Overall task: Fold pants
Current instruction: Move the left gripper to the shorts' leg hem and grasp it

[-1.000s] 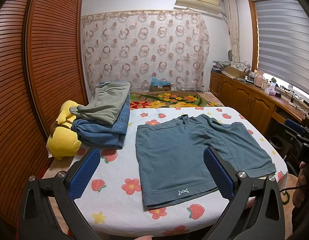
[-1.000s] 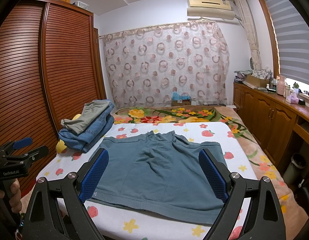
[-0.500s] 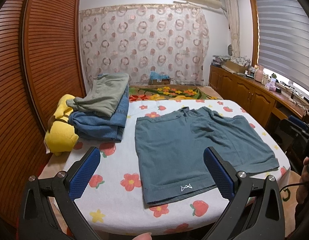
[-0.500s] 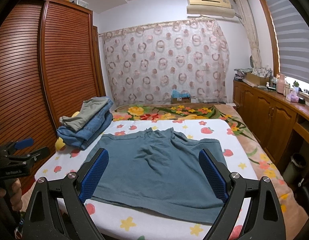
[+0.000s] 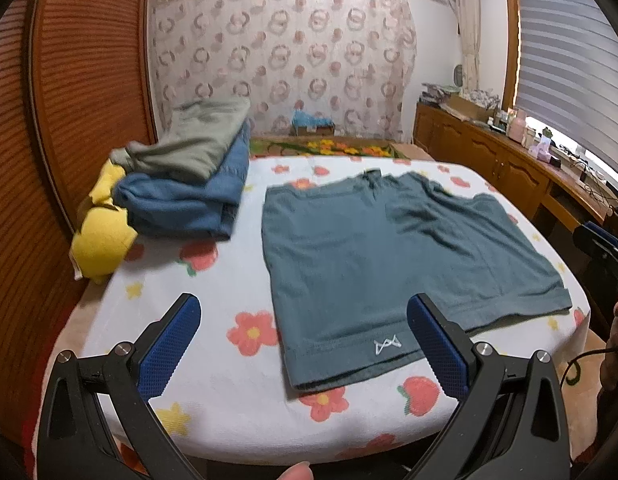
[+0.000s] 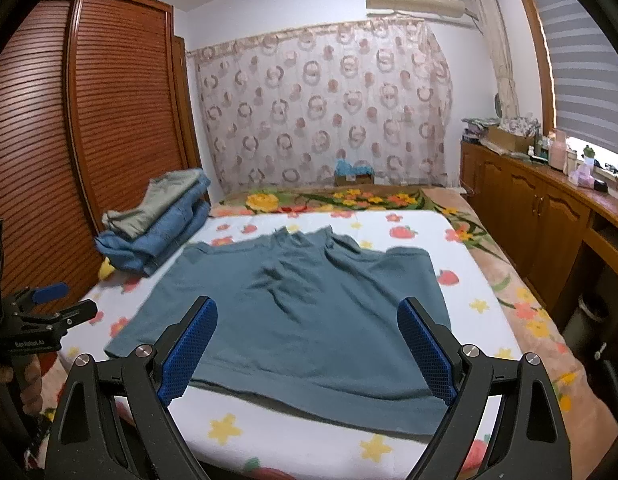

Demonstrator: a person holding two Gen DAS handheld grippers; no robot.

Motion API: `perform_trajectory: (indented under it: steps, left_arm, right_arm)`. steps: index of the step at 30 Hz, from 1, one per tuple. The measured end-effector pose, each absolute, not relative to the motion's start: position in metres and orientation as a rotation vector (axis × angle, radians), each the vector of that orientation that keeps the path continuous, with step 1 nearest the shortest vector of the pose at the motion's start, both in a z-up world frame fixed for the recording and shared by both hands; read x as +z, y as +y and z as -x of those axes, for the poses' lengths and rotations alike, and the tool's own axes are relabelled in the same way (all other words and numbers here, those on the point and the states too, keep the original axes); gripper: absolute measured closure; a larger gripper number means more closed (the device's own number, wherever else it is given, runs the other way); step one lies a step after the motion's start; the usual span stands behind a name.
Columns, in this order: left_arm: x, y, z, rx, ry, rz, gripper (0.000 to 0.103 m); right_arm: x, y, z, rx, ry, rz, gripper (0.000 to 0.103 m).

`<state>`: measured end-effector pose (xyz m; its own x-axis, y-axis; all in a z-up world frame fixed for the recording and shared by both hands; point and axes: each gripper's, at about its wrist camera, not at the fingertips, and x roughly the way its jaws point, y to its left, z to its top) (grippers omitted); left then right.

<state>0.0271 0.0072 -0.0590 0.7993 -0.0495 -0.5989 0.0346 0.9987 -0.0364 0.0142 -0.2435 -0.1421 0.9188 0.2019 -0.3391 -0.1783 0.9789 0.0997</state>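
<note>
Two hand-held grippers are being held above the near edge of the bed [image 5: 229, 412], each with its blue pads spread wide and nothing between them. The left hand-held gripper [image 5: 305, 344] is being aimed at the near left corner of the shorts [image 5: 389, 256], just over the hem bearing a small white logo [image 5: 387, 347]; the right hand-held gripper [image 6: 307, 354] is being pointed at the near right part of the same hem. Such a stance is probably being kept so that both near corners can be pinched together and carried across in one fold.

The shorts are being left flat on the flowered sheet, hem toward the person, far edge toward the curtain [image 6: 325, 108], with some wrinkles around the middle. No fold is yet being made, so the task is judged to be at its very start.

Folded clothes [image 5: 189, 184] are being kept stacked at the bed's left side, partly over a yellow toy [image 5: 105, 240], well apart from the shorts, presumably so that the working area is not being crowded.
</note>
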Motion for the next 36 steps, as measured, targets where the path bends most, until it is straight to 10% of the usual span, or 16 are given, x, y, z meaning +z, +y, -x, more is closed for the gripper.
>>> perform_trajectory:
  steps: [9,22,36]
  left_arm:
    - [-0.092,0.016,-0.036,-0.099,0.721,0.047,0.001]
    - [-0.119,0.024,-0.038,-0.182,0.804,0.085,0.053]
    - [-0.118,0.024,-0.035,-0.182,0.791,0.051,0.084]
  right_arm:
    - [-0.155,-0.251,-0.026,0.195,0.441,-0.061,0.011]
    - [-0.157,-0.253,-0.032,0.193,0.527,-0.025,0.011]
    - [-0.160,-0.262,-0.025,0.212,0.534,-0.040,0.026]
